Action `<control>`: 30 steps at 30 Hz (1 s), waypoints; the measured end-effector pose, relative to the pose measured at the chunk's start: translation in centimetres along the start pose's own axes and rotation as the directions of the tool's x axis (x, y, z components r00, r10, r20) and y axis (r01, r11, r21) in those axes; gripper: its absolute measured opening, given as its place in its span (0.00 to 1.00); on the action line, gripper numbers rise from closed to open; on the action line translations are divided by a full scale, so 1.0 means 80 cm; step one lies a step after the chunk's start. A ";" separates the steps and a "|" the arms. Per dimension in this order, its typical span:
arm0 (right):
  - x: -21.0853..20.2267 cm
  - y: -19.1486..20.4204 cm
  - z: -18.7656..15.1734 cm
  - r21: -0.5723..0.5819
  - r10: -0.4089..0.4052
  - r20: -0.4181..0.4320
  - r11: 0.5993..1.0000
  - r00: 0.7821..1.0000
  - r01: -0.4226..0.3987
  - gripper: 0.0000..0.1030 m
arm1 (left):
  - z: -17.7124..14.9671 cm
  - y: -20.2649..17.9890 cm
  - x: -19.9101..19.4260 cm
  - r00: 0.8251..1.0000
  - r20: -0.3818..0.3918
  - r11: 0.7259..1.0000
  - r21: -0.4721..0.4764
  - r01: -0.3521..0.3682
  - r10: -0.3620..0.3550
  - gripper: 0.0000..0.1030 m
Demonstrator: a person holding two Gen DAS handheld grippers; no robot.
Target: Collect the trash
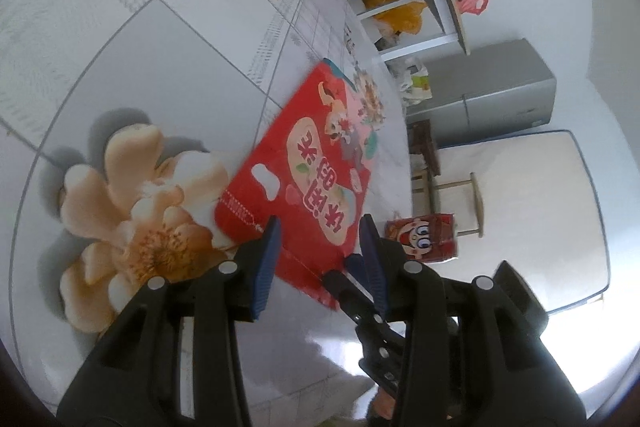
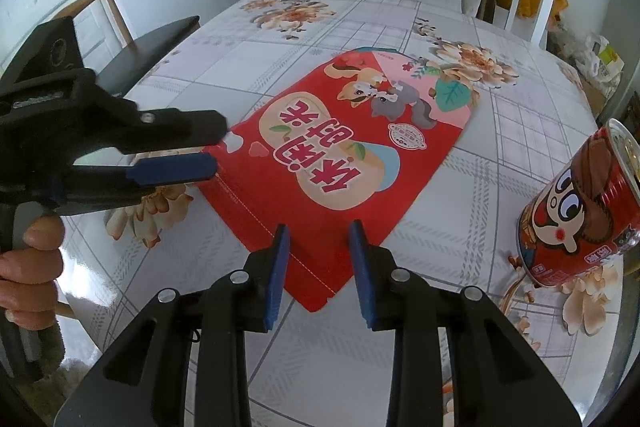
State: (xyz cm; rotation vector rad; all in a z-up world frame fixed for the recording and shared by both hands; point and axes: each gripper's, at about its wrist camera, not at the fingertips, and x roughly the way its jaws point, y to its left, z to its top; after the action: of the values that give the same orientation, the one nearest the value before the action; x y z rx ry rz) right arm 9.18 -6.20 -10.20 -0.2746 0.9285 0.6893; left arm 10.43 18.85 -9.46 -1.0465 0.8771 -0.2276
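Left hand-held gripper [image 2: 214, 151] and right hand-held gripper [image 2: 318, 239] are closing in on the red snack bag [image 2: 320, 163].
Both are standing open, pads not pressing; the bag is lying flat on the tabletop [image 2: 480, 195], its edge needing pinching next.

1. My left gripper [image 1: 320, 255] is black moulded plastic, with two arms that taper forward.
2. Its fingers [image 1: 266, 267] wear ribbed blue pads.
3. Round silver rivets [image 1: 227, 268] sit at the arm joints.
4. My right gripper [image 2: 319, 269] is the same make: black arms, blue pads, silver rivets.
5. My left hand [image 2: 30, 275] shows bare fingers on a grey handle.
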 end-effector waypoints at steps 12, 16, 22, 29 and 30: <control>-0.001 -0.002 -0.003 0.007 0.010 0.013 1.000 1.000 -0.010 0.29 | 0.008 0.003 -0.041 0.992 0.101 0.995 0.056 -0.081 0.075 0.37; -0.001 -0.003 -0.003 0.005 0.014 0.019 1.000 1.000 -0.014 0.29 | 0.012 0.002 -0.041 0.974 0.114 0.972 0.107 -0.207 0.195 0.37; -0.002 -0.005 -0.004 0.014 0.024 0.023 1.000 0.999 -0.025 0.29 | 0.005 -0.026 -0.017 0.948 0.092 0.912 0.260 -0.318 0.305 0.38; -0.003 -0.006 -0.005 0.021 0.038 0.030 0.999 0.999 -0.039 0.29 | 0.012 -0.014 -0.021 0.968 0.070 0.948 0.195 -0.250 0.241 0.41; -0.003 -0.007 -0.005 0.023 0.041 0.032 0.999 0.999 -0.042 0.29 | 0.013 -0.011 -0.022 0.973 0.065 0.957 0.176 -0.230 0.222 0.42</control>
State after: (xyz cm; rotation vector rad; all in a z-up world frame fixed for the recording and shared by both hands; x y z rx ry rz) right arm 9.17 -6.93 -10.29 -0.2237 0.9138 0.7182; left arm 10.24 20.00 -7.60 -0.7709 0.9095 -0.0894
